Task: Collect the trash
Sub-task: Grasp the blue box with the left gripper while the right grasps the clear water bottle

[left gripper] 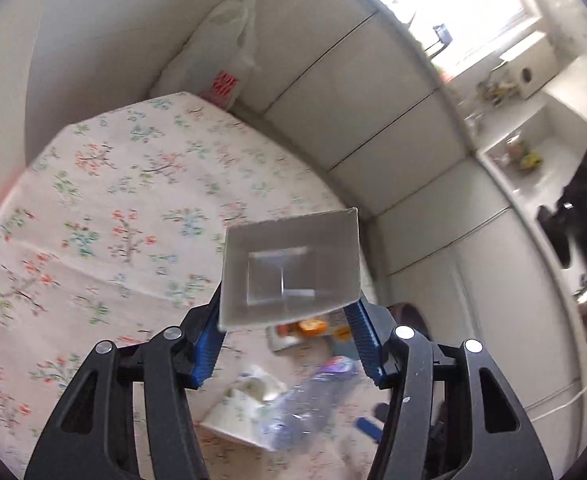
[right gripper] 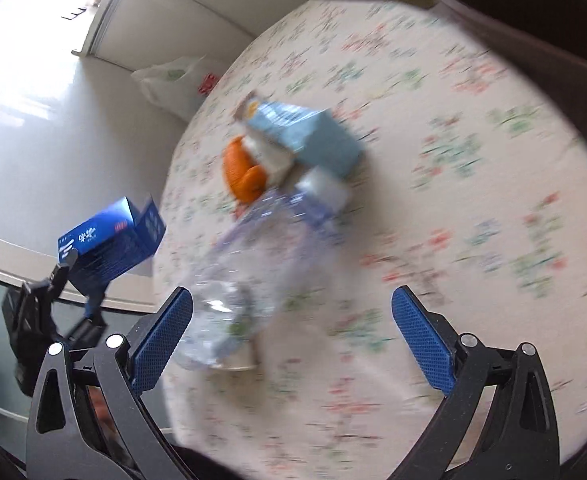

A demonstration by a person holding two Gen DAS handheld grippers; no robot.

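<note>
My left gripper (left gripper: 287, 316) is shut on an open carton (left gripper: 289, 268), whose pale hollow inside faces the camera. In the right wrist view the same carton (right gripper: 109, 244) is blue with white print, and the left gripper (right gripper: 83, 280) holds it beyond the table's left edge. My right gripper (right gripper: 293, 300) is open above the floral tablecloth (right gripper: 473, 200), with nothing between its fingers. A crushed clear plastic bottle (right gripper: 249, 272) lies just ahead of its left finger. Behind the bottle are a light blue carton (right gripper: 309, 136) and an orange scrap (right gripper: 241, 172).
A dark brown bin (right gripper: 533, 20) stands past the table's far right edge. A white plastic bag (right gripper: 169, 80) sits on the floor by pale cabinets (left gripper: 373, 120). A pale cup-like thing (right gripper: 237, 360) lies under the bottle. A cluttered counter (left gripper: 525, 152) runs along the right.
</note>
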